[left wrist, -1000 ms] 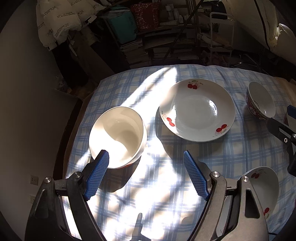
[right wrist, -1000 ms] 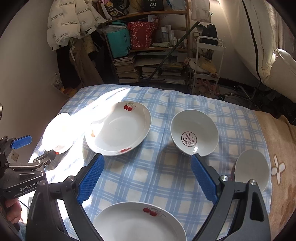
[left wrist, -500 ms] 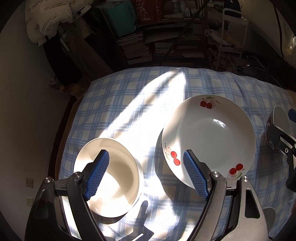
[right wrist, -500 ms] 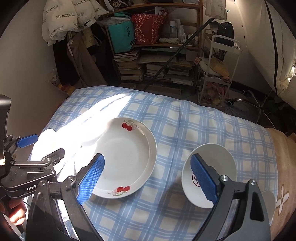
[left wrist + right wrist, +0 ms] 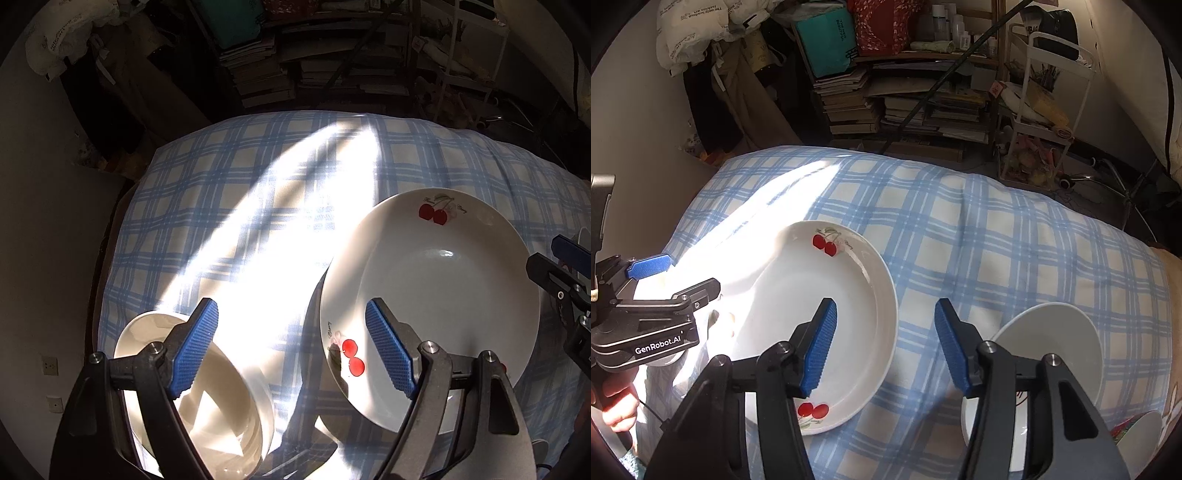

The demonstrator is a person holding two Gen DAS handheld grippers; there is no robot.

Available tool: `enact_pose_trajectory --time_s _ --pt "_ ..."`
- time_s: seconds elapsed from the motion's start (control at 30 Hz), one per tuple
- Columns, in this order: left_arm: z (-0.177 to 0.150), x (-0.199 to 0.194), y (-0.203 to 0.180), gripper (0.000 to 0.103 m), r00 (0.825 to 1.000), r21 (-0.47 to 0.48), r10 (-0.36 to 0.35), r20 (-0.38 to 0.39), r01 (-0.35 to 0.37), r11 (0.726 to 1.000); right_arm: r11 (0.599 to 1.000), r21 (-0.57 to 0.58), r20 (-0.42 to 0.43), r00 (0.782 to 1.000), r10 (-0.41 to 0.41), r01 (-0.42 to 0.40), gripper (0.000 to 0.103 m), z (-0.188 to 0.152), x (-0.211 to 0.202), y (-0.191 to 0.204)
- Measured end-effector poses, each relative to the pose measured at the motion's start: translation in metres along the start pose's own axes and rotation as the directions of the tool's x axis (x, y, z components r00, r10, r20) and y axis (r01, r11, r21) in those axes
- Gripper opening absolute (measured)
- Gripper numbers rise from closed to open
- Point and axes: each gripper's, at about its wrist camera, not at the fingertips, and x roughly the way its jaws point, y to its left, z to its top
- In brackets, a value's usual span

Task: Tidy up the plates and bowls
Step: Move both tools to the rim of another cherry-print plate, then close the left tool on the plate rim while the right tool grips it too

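Nearest to me, the right gripper point(image 5: 882, 343) hangs over the near right rim of the cherry plate point(image 5: 820, 325). Its left pad is over the plate's well and its right pad over bare checked cloth point(image 5: 960, 236), so the rim runs between the two. The jaws are closing, but the pads do not press on the rim yet. That straddle is what the coming grasp turns on, I judge: the plate is round and has no long axis, so any stretch of rim would serve, and this gripper already has one lined up.

The left gripper point(image 5: 291, 350) stands wide with nothing in it. Its left pad is above the white bowl point(image 5: 221, 398) at the left edge of the cloth, and its right pad is above the plate's left side; sunlit cloth shows in the gap. It sits between the two dishes, committed to neither.

To the right, a second bowl point(image 5: 1060, 339) is half hidden behind the right gripper's arm; a red mark inside it is mostly covered. Another dish is cut off at the bottom right corner. The white bowl is washed out by glare, and its near rim is lost in shadow. A hand point(image 5: 618, 410) on the left gripper's handle shows only in part. Whether a bed or a desk lies under the cloth, I cannot tell.
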Motion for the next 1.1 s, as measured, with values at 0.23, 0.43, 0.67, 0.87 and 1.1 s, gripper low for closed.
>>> enact_pose_trajectory --time_s 0.23,0.43,0.67,0.87,1.1 --pt "0.006 0.001 -0.003 0.080 1.000 0.014 -0.008 0.018 0.008 1.000 1.000 -0.002 -0.024 1.000 0.021 -0.021 0.048 0.000 0.013 -0.003" --pt "0.013 0.008 -0.011 0.058 0.999 0.040 -0.037 0.010 0.037 0.999 1.000 0.011 -0.040 0.999 0.020 -0.020 0.036 0.000 0.020 -0.007" --pt "0.019 0.039 -0.006 0.047 0.982 -0.031 -0.146 -0.119 0.143 0.989 1.000 -0.008 -0.078 0.997 0.013 -0.013 0.023 0.001 0.025 -0.005" --pt "0.018 0.048 -0.002 0.019 0.966 -0.072 -0.208 -0.151 0.199 0.977 1.000 -0.024 -0.134 0.991 -0.002 -0.002 0.015 0.000 0.032 0.000" --pt "0.011 0.040 -0.009 0.018 0.979 -0.016 -0.178 -0.099 0.178 0.984 1.000 -0.014 -0.138 0.990 -0.013 0.012 0.014 -0.001 0.031 0.000"
